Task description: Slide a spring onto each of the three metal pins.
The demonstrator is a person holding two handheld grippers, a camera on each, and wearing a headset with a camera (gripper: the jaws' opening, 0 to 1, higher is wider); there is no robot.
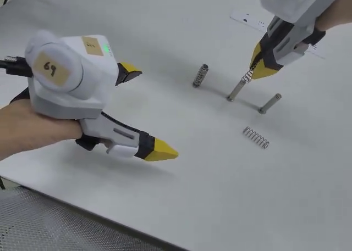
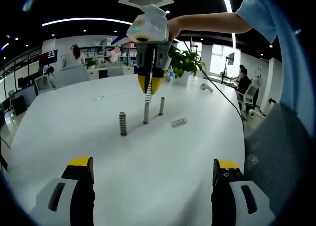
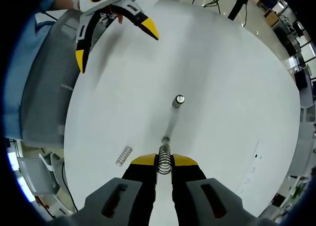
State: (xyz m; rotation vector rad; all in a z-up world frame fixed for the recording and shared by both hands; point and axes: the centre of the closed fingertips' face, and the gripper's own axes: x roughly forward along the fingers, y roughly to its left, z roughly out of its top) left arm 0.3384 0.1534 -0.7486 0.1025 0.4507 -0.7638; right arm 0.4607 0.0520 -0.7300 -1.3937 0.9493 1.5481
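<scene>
A broad white desk carries all I am working with.

My left gripper hovers over the desk's near left part, held in a hand. Its black jaws with yellow tips stand wide apart and hold nothing. The left gripper view shows the same: the two tips far apart with bare desk between them. A tan sticker on its white body reads "69" in handwriting. A second, smaller tan sticker sits beside a green light, its marks too small to read.

My right gripper comes down from the far right, jaws nearly closed and pinching a spring between the yellow tips. The right gripper view shows its coils squeezed between the two jaws.

Three metal pins stand upright in a row near the desk's middle.
- The left pin wears a spring along its length.
- The middle pin stands just under the held spring. The spring's lower end meets its top, and I cannot tell how far it is over the pin.
- The right pin is bare.

A loose spring lies flat on the desk, near the bare pin on the side toward the near edge.

A flat white strip lies toward the far edge, and I cannot read its small dark marks.
</scene>
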